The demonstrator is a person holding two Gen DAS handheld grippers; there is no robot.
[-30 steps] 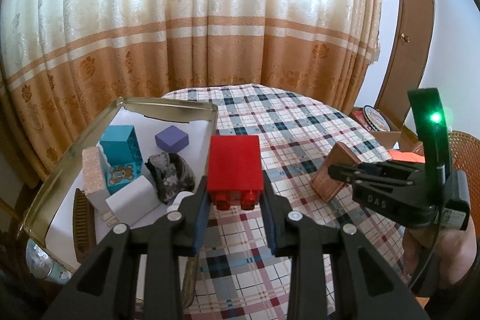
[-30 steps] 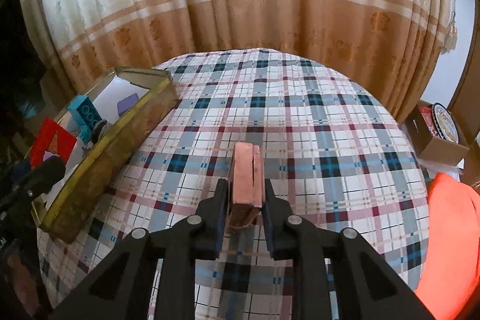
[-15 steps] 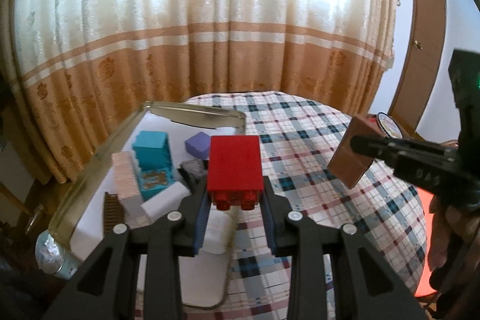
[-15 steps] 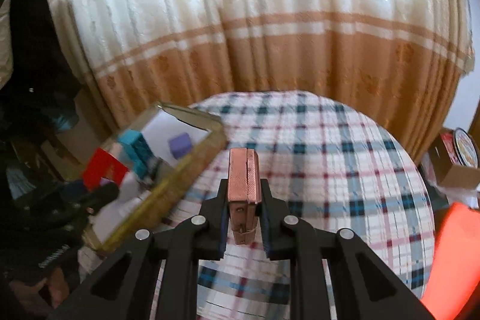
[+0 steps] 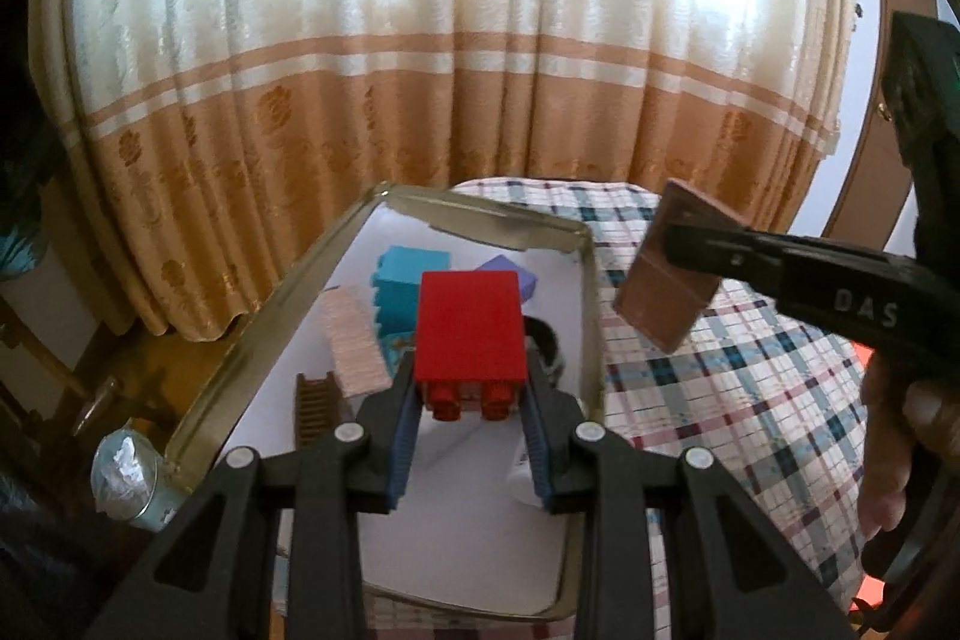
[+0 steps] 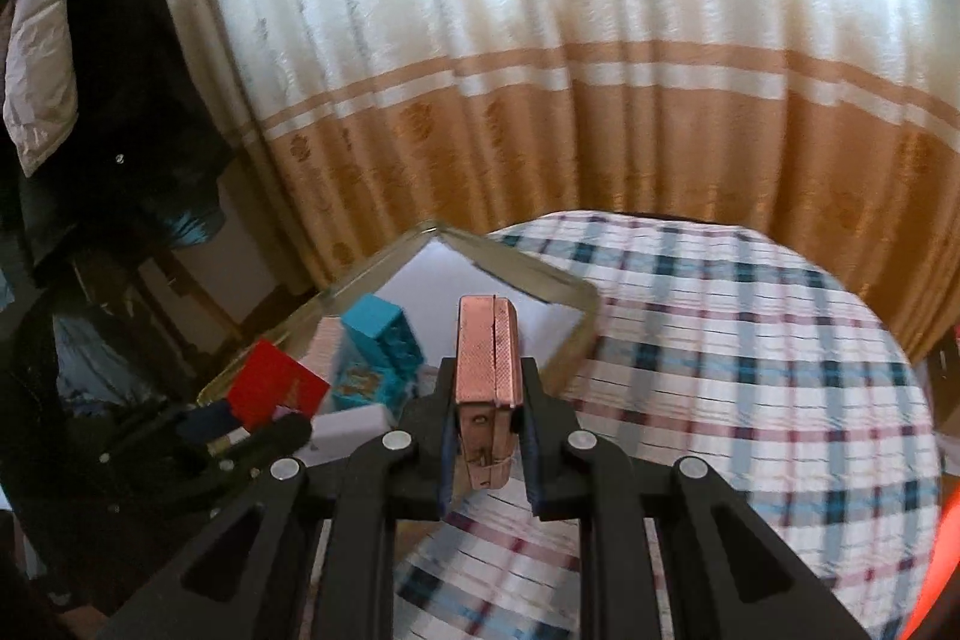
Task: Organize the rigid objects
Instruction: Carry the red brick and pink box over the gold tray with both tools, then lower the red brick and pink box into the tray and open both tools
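- The left gripper holds a red toy brick above a shallow metal tray, its jaws clenched on the brick's two sides, studs facing the camera.
- The right gripper carries a flat copper-coloured case edge-on, jaws clamped on its broad faces; seen from the left wrist, the case hangs tilted in the air just beside the tray's right rim, over the checked cloth.
- A person's hand grips the right tool's handle at the picture's right edge.
- The tray sits at the left edge of a round worktop covered in a plaid cloth of blue, maroon and white.
- Inside the tray, on a white lining: a teal block standing towards the far end, a purple cube partly hidden behind the red brick, a pale pink textured block leaning beside the teal one, a brown ridged piece near the left rim, and a dark patterned object mostly hidden by the left tool.
- A white block lies at the tray's near end in the right wrist view.
- A small foil-topped cup stands outside the tray, off its near left corner.
- A cream and tan curtain fills the background; dark clothing hangs to the left of it.
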